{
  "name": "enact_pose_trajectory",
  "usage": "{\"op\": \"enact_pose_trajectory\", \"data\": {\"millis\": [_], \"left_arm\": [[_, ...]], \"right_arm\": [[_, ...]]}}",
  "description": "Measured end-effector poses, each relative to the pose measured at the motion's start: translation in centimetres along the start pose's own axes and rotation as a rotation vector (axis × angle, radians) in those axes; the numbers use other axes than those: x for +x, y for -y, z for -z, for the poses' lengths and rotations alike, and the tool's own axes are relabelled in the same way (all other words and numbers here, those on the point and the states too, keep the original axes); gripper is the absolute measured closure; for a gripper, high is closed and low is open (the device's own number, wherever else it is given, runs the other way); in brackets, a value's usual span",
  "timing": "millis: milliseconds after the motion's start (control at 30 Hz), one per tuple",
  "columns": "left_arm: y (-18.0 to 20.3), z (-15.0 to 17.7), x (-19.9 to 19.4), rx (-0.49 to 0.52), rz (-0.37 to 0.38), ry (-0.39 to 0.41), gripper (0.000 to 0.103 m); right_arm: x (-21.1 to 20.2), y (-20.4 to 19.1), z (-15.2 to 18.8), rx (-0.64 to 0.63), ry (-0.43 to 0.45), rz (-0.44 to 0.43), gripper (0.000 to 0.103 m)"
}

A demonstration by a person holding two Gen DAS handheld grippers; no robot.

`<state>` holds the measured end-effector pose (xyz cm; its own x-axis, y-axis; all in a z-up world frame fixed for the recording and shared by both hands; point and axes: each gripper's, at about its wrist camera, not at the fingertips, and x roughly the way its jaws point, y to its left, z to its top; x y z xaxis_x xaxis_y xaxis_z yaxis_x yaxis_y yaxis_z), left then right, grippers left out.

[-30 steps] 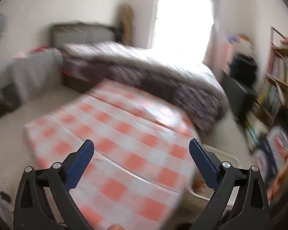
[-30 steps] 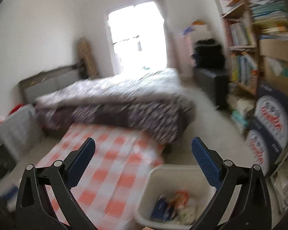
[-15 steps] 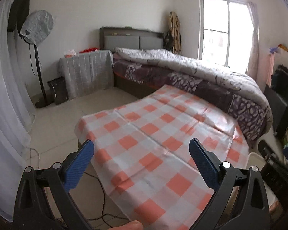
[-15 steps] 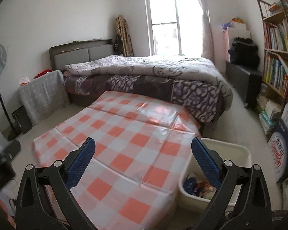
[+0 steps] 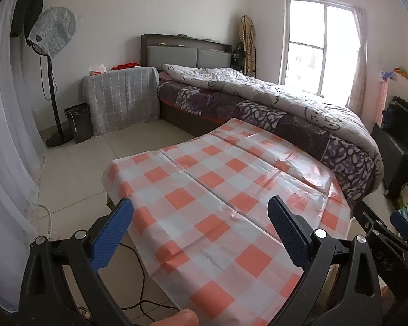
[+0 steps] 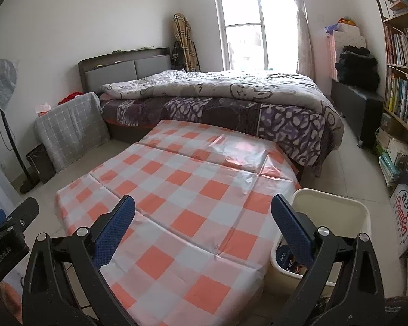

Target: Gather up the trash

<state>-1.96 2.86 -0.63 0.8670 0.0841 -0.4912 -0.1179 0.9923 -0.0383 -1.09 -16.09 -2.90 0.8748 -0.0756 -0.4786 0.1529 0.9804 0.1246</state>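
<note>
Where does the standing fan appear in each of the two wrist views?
Left wrist view: the standing fan is at upper left, wrapped in a plastic cover.
Right wrist view: the standing fan is at the far left edge, also covered.
Shared landmark: the checkered tablecloth lies in front of both grippers.

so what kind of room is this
A home bedroom, most likely: a bed with a rumpled quilt by the window, a bookshelf packed with books, and a standing fan in the corner.
</note>
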Motion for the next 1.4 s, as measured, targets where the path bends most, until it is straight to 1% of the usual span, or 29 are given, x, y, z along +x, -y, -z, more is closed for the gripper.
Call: {"op": "enact_pose_trajectory", "data": {"millis": [867, 1400], "left_arm": [[0.57, 0.16, -0.15, 0.004, 0.012, -0.002, 0.007], [0.87, 0.35, 0.05, 0.003, 0.015, -0.026, 0.007]], "right_arm": [[-0.08, -0.06, -0.02, 0.002, -0.002, -0.005, 0.007], [-0.10, -0.09, -0.03, 0.007, -0.004, -0.004, 0.007]]}}
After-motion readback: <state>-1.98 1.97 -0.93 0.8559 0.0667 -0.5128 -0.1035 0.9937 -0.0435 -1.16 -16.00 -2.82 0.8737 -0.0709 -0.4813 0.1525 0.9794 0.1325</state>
